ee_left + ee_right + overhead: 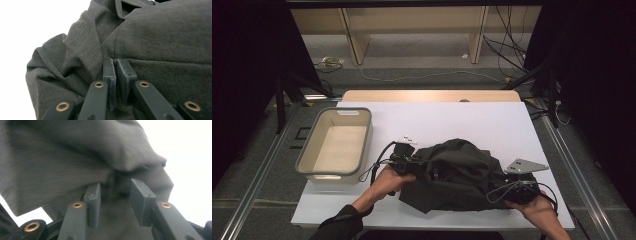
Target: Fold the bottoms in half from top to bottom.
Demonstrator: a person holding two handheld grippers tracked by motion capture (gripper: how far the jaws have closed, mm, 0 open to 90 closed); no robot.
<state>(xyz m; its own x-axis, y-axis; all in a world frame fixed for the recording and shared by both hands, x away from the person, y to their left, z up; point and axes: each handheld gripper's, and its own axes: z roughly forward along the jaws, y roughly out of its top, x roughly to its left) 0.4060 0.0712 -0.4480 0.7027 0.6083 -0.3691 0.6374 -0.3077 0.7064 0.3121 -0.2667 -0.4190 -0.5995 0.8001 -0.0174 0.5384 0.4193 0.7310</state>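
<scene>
We note the dark grey garment [457, 172] lying crumpled on the near half of the white table [437, 117], well right of the empty beige bin [337, 145], so we judge the work at an early stage: nothing is folded or binned yet. The left gripper [116, 68] is pinched together on a fold at the garment's left edge, while the right gripper [115, 192] stands with jaws apart around cloth at the right edge (pads not pressing, as far as we see). Left to do, in our judgement: secure the right-hand hold, then lift or spread the garment.
</scene>
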